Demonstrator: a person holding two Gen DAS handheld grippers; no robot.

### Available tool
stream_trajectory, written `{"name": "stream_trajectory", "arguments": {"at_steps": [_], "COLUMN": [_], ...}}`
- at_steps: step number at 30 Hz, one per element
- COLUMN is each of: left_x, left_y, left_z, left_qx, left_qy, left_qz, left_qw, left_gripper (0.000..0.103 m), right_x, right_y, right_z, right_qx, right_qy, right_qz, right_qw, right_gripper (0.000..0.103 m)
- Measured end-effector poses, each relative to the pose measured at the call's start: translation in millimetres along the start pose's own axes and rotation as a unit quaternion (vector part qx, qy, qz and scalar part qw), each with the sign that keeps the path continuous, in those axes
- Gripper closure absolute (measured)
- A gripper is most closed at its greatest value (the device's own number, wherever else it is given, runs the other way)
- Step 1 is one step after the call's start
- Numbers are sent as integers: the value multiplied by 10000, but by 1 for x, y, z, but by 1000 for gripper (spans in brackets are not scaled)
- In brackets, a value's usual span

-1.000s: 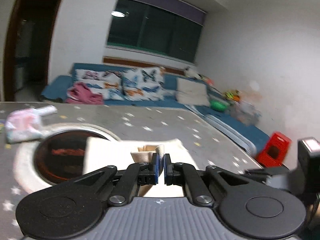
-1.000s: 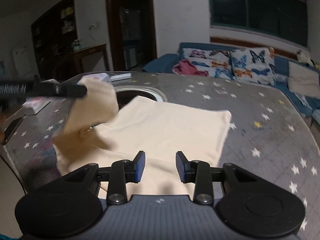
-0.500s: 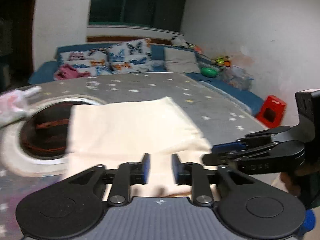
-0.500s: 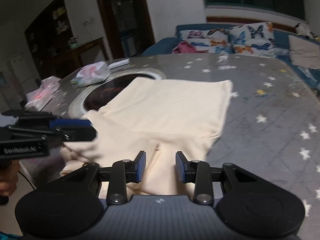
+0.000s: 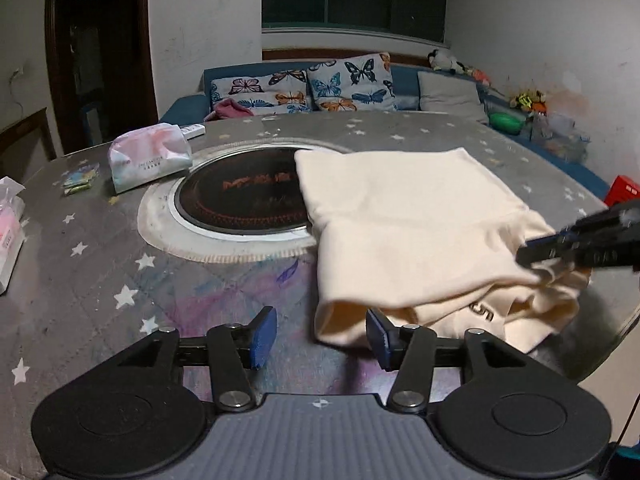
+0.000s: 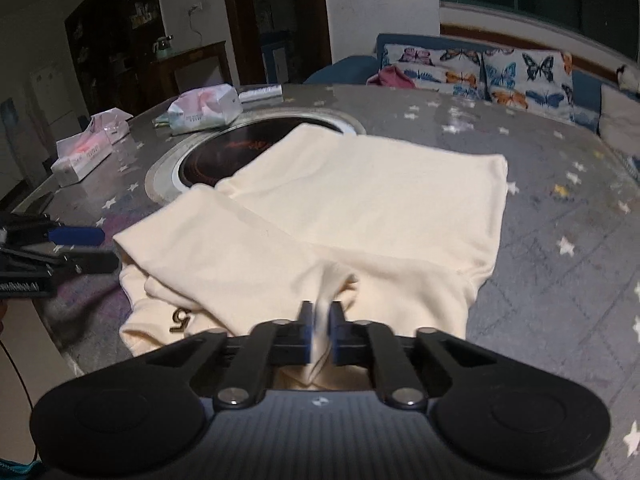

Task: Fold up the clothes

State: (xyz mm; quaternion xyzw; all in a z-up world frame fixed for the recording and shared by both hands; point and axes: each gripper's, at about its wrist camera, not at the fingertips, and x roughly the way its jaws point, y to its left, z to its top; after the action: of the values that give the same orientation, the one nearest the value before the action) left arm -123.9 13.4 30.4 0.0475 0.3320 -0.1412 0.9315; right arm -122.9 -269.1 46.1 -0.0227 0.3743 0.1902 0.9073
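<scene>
Cream garment lies part-folded on the starred surface, its far edge over the round dark hob and its near end bunched at the surface's edge. Right claw is clamped on a pinch of the near hem. Left claw is opening, its pads on either side of the near corner fold but not pressing on it. Best to bring the left in around that corner, match the right's height, and grip both layers before lifting, so the fold stays square.
</scene>
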Motion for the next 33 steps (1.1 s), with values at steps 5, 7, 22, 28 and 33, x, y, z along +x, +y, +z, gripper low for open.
{"name": "stream_trajectory", "arguments": {"at_steps": [5, 7, 22, 28, 33], "left_x": [10, 13, 7, -8, -7], "left_y": [-7, -7, -4, 13, 10], "left_z": [-1, -1, -9, 4, 30], "left_qx": [168, 186, 257, 165, 88], "left_qy": [-37, -12, 74, 89, -161], "left_qz": [58, 68, -93, -206, -334], "left_qw": [9998, 9998, 9996, 9996, 9993], "left_gripper": [52, 58, 99, 88, 88], "right_x": [-20, -31, -8, -22, -20], "right_y": [8, 12, -11, -23, -22], "right_z": [17, 27, 9, 9, 19], "right_qx": [-340, -570, -558, -471, -575], "right_qy": [-357, -538, -6, -175, -352], "right_qz": [-212, -342, -870, -1009, -914], "right_qw": [9986, 9963, 9946, 9936, 9935], "right_gripper": [99, 99, 98, 97, 97]}}
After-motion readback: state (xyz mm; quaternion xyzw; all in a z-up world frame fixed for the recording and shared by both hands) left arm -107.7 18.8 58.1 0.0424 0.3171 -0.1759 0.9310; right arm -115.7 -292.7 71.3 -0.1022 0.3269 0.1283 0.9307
